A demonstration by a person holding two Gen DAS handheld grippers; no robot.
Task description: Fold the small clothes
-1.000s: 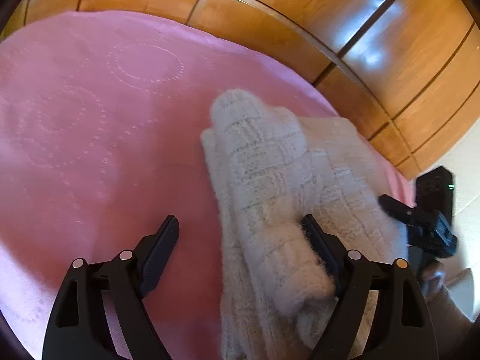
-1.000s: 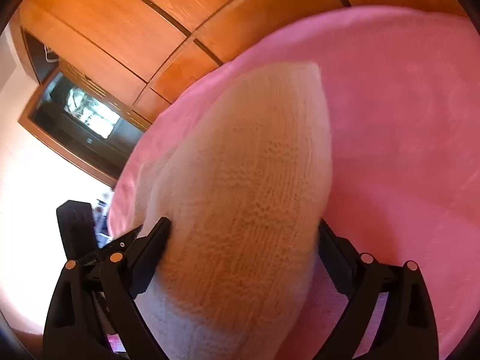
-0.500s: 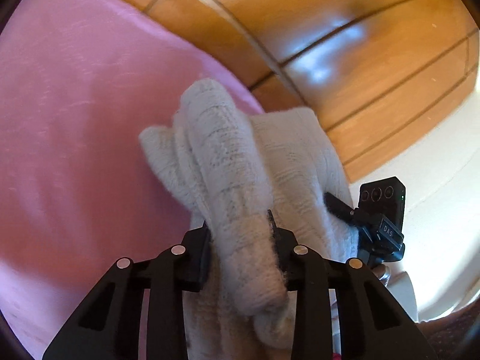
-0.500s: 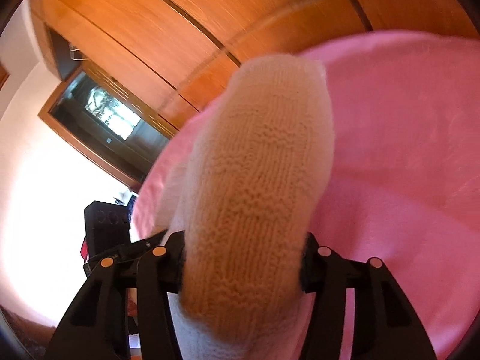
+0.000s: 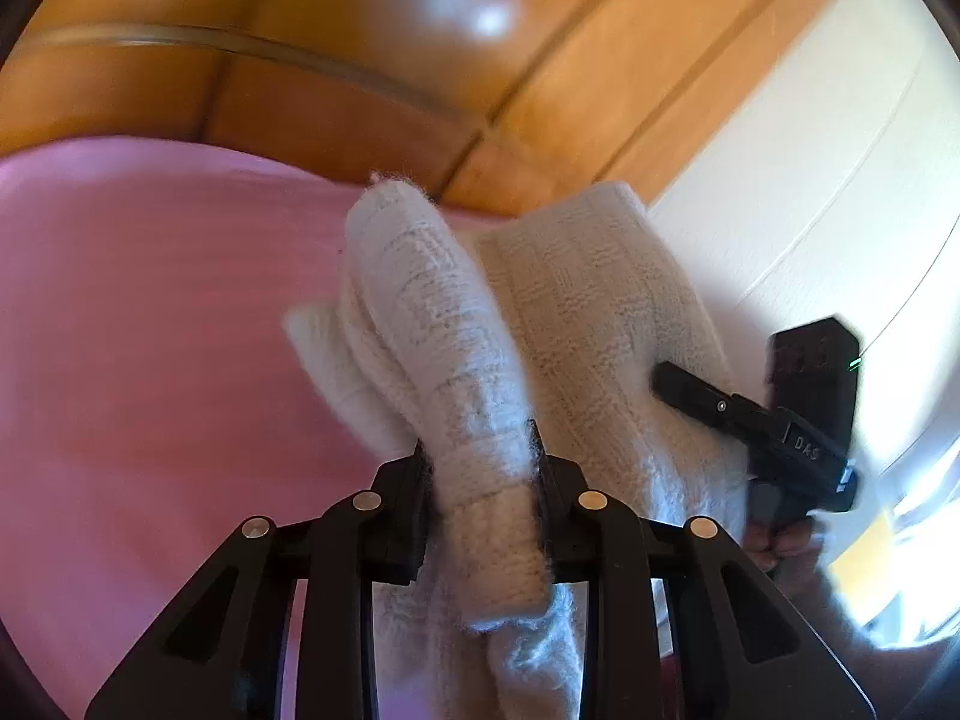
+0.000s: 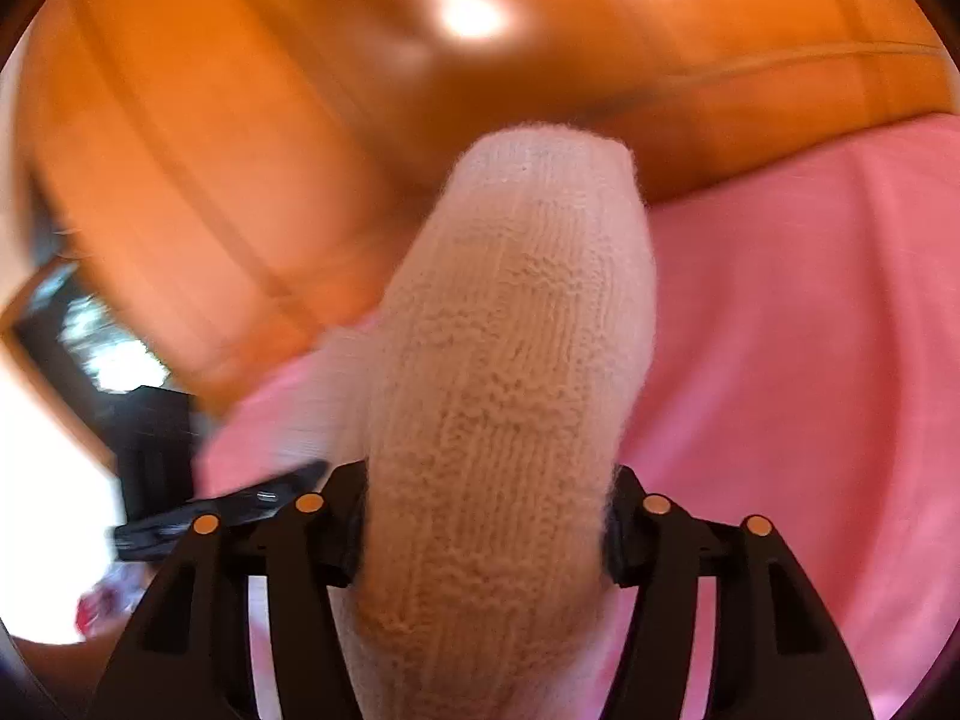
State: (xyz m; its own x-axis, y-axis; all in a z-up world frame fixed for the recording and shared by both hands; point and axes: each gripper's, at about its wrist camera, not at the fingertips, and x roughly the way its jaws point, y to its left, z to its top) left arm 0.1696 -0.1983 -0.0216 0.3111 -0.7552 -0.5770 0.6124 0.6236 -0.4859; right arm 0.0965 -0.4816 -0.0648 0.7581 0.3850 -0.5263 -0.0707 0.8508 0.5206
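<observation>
A cream knitted garment hangs bunched between both grippers above a pink blanket. My left gripper is shut on a rolled fold of the knit. My right gripper is shut on another thick fold of the same knit, which fills the middle of the right wrist view. The right gripper also shows in the left wrist view, at the garment's far right side. The left gripper shows as a dark blur in the right wrist view.
The pink blanket covers the surface below. Glossy wooden panels stand behind it. A white wall is at the right in the left wrist view. A dark framed opening is at the left in the right wrist view.
Both grippers went from open around the knit to shut on it. Both have lifted and tilted up, so the wooden panels fill more of each view.
</observation>
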